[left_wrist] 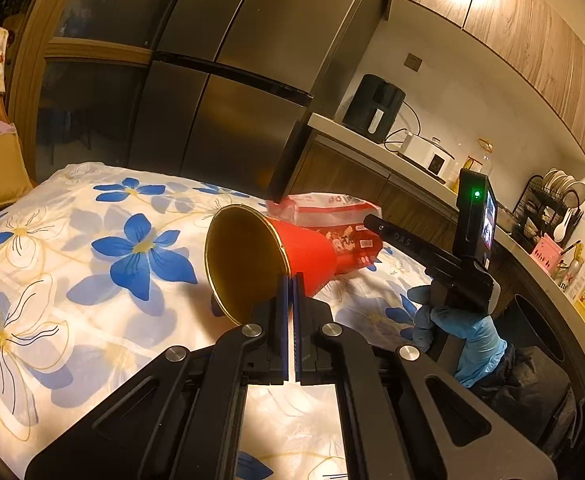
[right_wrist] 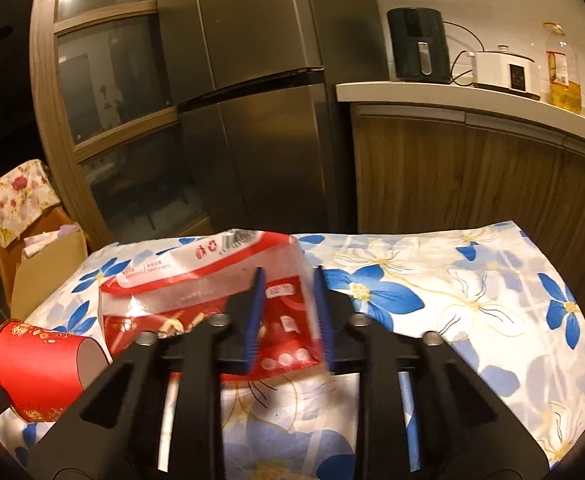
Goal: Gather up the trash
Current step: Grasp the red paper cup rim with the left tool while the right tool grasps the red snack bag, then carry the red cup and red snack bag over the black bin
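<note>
A red paper cup (left_wrist: 276, 256) with a gold inside is tilted on its side; my left gripper (left_wrist: 291, 280) is shut on its rim. The cup also shows at the lower left of the right wrist view (right_wrist: 40, 372). A red and clear plastic wrapper (right_wrist: 208, 292) lies on the flowered tablecloth (right_wrist: 472, 300), and in the left wrist view (left_wrist: 340, 220) it sits behind the cup. My right gripper (right_wrist: 288, 312) is open, its blue fingers (right_wrist: 254, 312) on either side of the wrapper's right end. The right gripper's body (left_wrist: 468, 248) shows in the left wrist view, held by a blue-gloved hand.
A steel fridge (right_wrist: 260, 100) stands behind the table. A kitchen counter (right_wrist: 472, 98) at the right carries an air fryer (right_wrist: 418, 44), a rice cooker and an oil bottle. A cardboard box (right_wrist: 48, 264) stands left of the table. A dish rack (left_wrist: 552, 208) sits at the far right.
</note>
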Available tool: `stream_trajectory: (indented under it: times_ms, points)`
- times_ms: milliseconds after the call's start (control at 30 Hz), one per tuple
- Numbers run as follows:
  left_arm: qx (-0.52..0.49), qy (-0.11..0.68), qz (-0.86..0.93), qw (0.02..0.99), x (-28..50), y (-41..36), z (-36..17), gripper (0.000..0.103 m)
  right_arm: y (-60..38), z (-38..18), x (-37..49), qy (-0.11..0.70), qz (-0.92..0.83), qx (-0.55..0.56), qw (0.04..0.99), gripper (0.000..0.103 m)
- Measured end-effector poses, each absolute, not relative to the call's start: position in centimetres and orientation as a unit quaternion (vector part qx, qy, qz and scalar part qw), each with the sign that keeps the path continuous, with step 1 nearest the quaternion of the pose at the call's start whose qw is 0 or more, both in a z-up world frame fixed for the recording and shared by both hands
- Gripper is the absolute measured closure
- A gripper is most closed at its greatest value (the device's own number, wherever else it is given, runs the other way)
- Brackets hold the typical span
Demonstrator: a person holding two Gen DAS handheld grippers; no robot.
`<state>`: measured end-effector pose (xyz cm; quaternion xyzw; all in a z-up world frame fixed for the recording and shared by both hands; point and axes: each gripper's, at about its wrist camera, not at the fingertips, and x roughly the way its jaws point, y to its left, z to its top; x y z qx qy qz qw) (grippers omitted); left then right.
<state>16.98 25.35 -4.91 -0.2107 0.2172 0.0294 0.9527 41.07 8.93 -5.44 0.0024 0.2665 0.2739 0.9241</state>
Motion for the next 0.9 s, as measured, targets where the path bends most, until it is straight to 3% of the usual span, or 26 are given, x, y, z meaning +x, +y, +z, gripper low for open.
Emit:
stream_trajectory:
  times_ms: [100, 167, 900]
  points:
    - [-0.210, 0.217, 0.030, 0.953, 16.9, 25.2, -4.8, 0.102, 9.0, -5.4, 40.6, 0.260, 0.280, -0.001, 0.924, 0.101]
    - [-0.211, 0.216, 0.032, 0.953, 16.9, 25.2, -4.8, 0.102, 9.0, -5.2, 40.2, 0.252, 0.282, -0.004, 0.925, 0.102]
    - [-0.188, 0.188, 0.040, 0.963, 14.0, 21.7, -1.4, 0.102, -0.3, 1.3, 32.0, 0.178, 0.254, 0.022, 0.950, 0.103]
